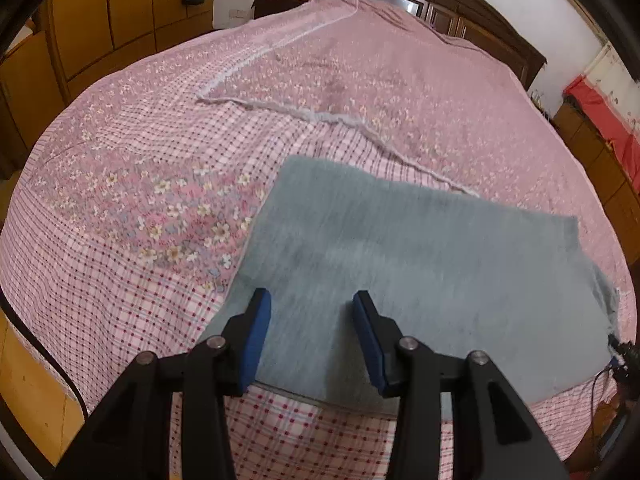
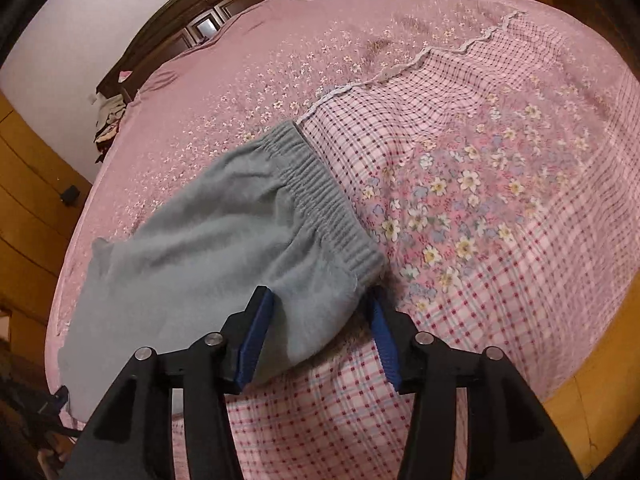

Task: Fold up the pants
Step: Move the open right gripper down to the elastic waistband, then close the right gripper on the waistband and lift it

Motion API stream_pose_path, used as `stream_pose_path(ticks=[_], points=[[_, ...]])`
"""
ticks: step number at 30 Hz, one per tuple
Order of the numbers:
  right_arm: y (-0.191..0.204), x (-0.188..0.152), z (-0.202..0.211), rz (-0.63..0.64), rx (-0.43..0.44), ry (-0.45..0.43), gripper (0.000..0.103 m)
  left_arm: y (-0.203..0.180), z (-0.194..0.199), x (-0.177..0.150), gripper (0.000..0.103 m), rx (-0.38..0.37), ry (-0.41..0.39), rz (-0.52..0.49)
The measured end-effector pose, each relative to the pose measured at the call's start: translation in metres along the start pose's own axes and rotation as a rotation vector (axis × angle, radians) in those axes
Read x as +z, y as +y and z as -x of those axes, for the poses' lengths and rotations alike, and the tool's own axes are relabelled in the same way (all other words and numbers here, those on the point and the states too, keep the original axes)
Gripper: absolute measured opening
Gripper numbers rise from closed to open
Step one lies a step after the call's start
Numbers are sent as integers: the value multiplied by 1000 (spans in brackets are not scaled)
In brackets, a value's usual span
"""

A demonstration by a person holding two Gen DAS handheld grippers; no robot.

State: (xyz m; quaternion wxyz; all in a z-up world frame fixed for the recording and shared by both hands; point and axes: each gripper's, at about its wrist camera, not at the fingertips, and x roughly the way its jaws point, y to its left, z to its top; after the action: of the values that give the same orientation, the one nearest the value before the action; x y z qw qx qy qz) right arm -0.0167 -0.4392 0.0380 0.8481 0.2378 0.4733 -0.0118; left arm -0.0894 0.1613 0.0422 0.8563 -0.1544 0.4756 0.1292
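The bed (image 1: 120,240) is being covered by a pink floral and checked sheet, and the grey pants (image 1: 400,248) are being laid folded near its front edge, waistband (image 2: 320,192) on the right. The left gripper (image 1: 312,336) is being held spread above the cloth, nothing pinched. The right gripper (image 2: 320,336) is likewise being held apart, the waistband corner lying loosely between its pads. If that corner is being snagged during withdrawal, the fold could be dragged open.
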Motion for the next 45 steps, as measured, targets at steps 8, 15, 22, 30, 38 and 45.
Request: stream_pose_path(ticks=[8,15,22,30,38,45], points=[[4,20,1,-5,47,-72,50,-4,-6,0,45,12,-1,0],[-9,7,-22,-42,71,-42,50,-5,-11,2,46,26,9,-10],[-17,14,-7,-27,81,-48,23,-10,-12,1,47,37,6,-19],[33,22,31,163,62,-119,20,-10,-15,2,58,33,19,-47],[113,18,56,419,107,-155,20,-9,-14,4,60,19,24,-36],[173,-1,53,552,206,-145,20,-3,-9,5,60,16,24,-40]])
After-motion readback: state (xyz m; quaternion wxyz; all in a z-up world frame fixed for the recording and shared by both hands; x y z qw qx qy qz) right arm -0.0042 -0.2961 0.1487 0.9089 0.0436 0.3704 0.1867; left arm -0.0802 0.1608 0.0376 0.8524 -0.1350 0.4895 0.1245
